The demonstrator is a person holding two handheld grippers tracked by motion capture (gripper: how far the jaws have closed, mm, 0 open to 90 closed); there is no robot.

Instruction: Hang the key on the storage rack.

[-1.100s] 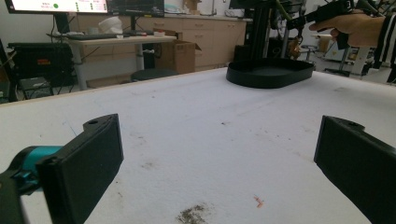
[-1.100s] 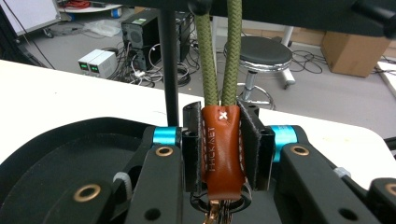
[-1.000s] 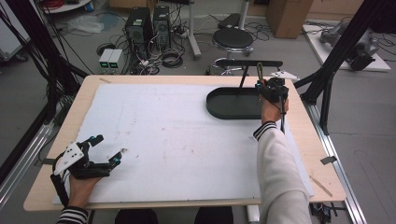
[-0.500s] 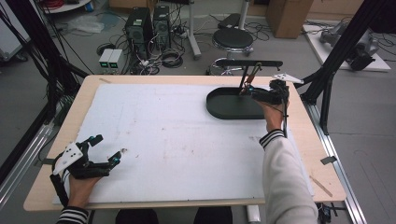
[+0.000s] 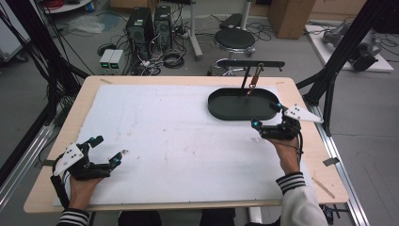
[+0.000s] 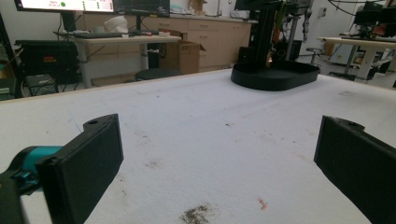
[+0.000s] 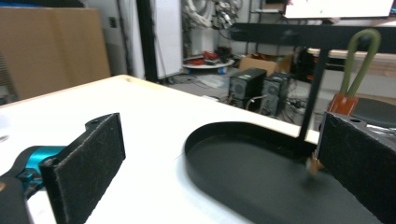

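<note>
High view puts the right claw point(image 5: 266, 116) just beside the near rim of the black oval tray point(image 5: 221, 107), released and grasping nothing. The tray sits at the far right of the worktop point(image 5: 141, 127) and forms the base of a stand: a thin upright post point(image 5: 244, 80) carries a black crossbar point(image 5: 251, 63), and from that bar hangs a slim tool with an olive loop handle point(image 7: 359, 60) and an orange collar point(image 7: 343, 103). Its tip seems to hang just over the tray floor, though whether it touches is hard to tell. The tray otherwise looks empty.

Right gripper view shows 1 jaw of the right claw close in front of the hanging tool. My guess at the risk: a sideways drift of the hand could knock the tool, set it swinging or lift it off the bar, and a push on the rim could slide the whole stand.

The left claw point(image 5: 107, 150) rests well apart at the near left corner, jaws spread wide over bare worktop.
</note>
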